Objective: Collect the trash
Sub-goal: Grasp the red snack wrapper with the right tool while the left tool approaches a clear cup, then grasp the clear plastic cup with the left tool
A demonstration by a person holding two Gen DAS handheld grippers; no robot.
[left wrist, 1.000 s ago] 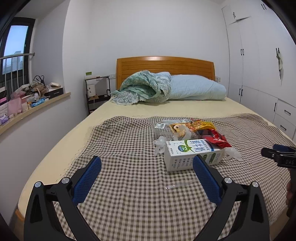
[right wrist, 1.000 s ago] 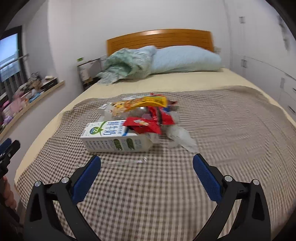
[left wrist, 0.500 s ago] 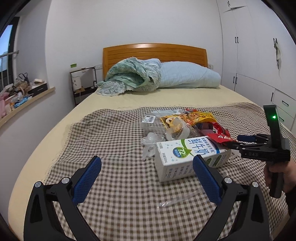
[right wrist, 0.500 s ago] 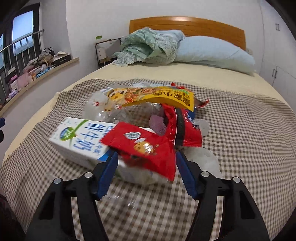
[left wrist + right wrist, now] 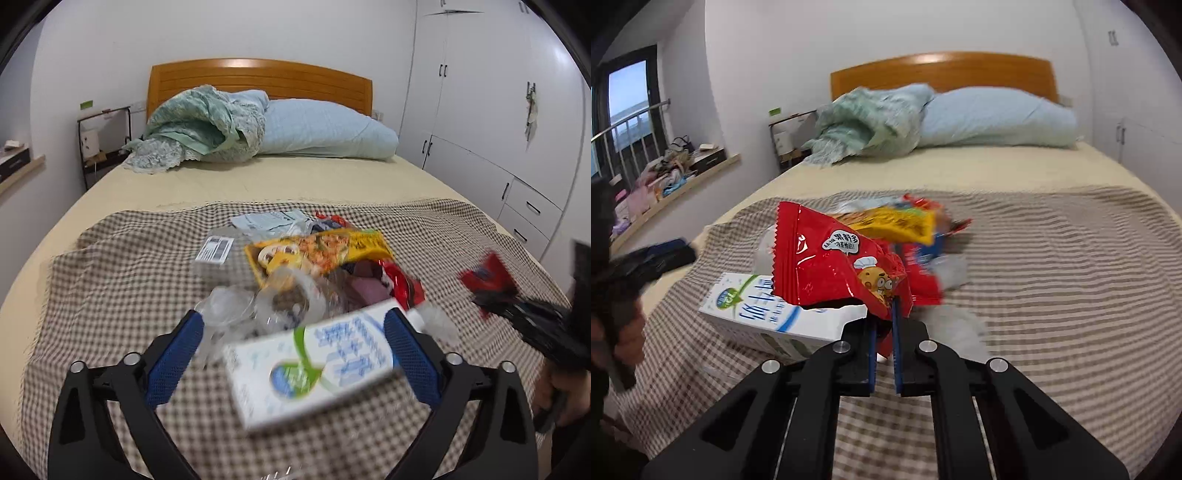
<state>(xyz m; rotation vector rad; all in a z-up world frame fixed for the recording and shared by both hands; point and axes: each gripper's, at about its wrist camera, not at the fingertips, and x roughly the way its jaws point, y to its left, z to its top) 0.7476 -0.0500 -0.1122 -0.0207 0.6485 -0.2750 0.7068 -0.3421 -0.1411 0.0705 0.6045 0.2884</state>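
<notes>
The red snack wrapper (image 5: 831, 266) is clamped between the blue pads of the right gripper (image 5: 882, 317), whose jaws have just been closing and now pinch the wrapper's lower corner — the rest of the wrapper stands up and to the left of the fingers, clear of the cloth. In the left wrist view the same wrapper (image 5: 487, 277) appears at the right edge, held off the bed.

The white milk carton (image 5: 314, 365) lies on its side on the checked cloth (image 5: 122, 273), between the spread fingers of the left gripper (image 5: 295, 350); the jaws stand wide and no pad contact with the carton is visible.

Just behind the carton lies the remaining pile — a yellow snack bag (image 5: 317, 251), clear plastic packaging (image 5: 258, 310) and another red wrapper (image 5: 402, 284).

The cloth covers the near part of the bed (image 5: 258, 181). A pillow (image 5: 325, 129) and a bunched green blanket (image 5: 192, 125) rest against the wooden headboard (image 5: 258, 77).
</notes>
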